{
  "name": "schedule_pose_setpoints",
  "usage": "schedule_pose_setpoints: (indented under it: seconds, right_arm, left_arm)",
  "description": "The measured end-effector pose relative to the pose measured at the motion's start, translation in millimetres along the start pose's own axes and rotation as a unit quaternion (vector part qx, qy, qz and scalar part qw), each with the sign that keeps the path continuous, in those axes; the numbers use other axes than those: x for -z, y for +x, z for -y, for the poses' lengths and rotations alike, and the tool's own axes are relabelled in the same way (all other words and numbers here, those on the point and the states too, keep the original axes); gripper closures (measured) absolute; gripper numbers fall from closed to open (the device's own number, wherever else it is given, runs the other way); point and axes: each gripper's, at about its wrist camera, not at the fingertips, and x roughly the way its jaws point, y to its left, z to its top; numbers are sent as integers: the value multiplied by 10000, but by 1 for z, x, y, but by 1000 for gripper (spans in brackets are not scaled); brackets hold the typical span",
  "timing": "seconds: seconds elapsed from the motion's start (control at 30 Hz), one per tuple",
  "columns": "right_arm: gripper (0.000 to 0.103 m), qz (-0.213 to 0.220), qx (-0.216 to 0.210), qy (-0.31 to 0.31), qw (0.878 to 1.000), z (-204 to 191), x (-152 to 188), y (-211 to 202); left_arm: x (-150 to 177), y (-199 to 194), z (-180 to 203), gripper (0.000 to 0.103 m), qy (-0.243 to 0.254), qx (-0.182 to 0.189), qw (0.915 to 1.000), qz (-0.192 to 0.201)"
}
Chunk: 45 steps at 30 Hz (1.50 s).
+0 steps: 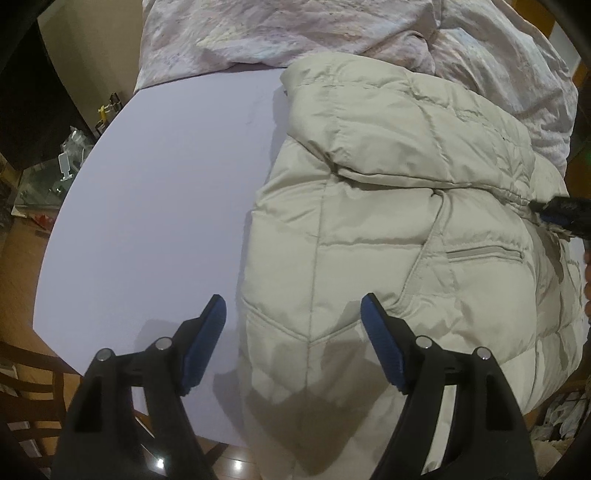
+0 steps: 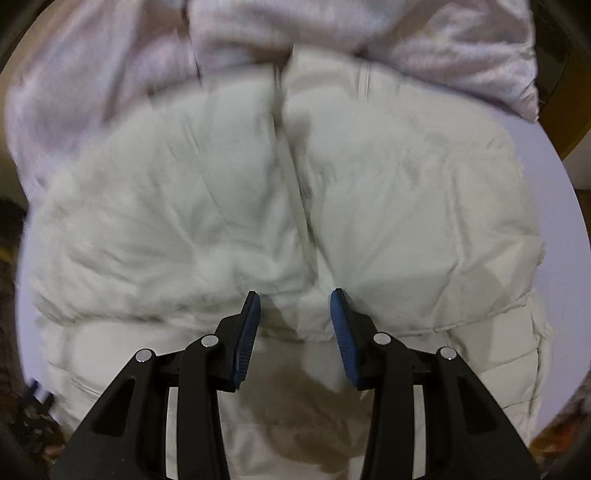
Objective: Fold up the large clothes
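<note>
**Puffy jacket on table: handling and condition**

The jacket (image 1: 399, 206) lay on the right part of the round table (image 1: 155, 206), its far end against a heap of pink bedding (image 1: 332, 29). It was judged soft, bulky and light for its size; the smooth shell looked slippery, so a pinch on a stitched seam or the hem would likely hold better than one on a padded panel. The filling would probably spring back after a fold.

Appearance: pale cream, quilted in stitched panels, with a zipped pocket (image 1: 484, 253) and a centre seam. The right wrist view was blurred.

The left hand-held gripper (image 1: 293, 314) stood released, jaws wide, above the jacket's near edge. The right hand-held gripper (image 2: 295, 310) stood partly apart over the seam, grasping nothing.
</note>
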Motion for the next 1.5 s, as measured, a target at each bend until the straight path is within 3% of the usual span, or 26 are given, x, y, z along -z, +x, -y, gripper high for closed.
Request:
schedule_pose_setpoints:
  seconds: [0.17, 0.23, 0.33, 0.53, 0.9, 1.07, 1.33, 1.5]
  right_arm:
    - [60, 133, 96, -318, 9994, -2, 5, -17]
    - [53, 176, 106, -278, 9994, 6, 6, -24]
    - [39, 286, 48, -151, 9995, 25, 15, -42]
    - [33, 244, 174, -73, 9995, 62, 19, -51]
    - [21, -107, 465, 443, 9979, 155, 68, -63]
    - [21, -579, -6, 1123, 9920, 212, 96, -56]
    - [23, -1174, -1256, 1794, 9686, 249, 133, -36]
    - [30, -1352, -1316, 2024, 9610, 266, 151, -28]
  left_arm:
    - [3, -6, -8, 26, -45, -60, 9999, 66]
    - [3, -6, -15, 26, -131, -84, 9999, 69]
    - [4, -4, -22, 26, -223, -100, 9997, 23]
    - [6, 1, -27, 24, -208, -114, 9997, -89]
    - [9, 8, -41, 16, -369, 106, 9989, -269]
    - [15, 18, -50, 15, -569, 452, 9960, -523]
    - [31, 25, -50, 21, -780, 1201, 9867, -771]
    - [51, 25, -53, 28, -956, 1488, 9808, -819]
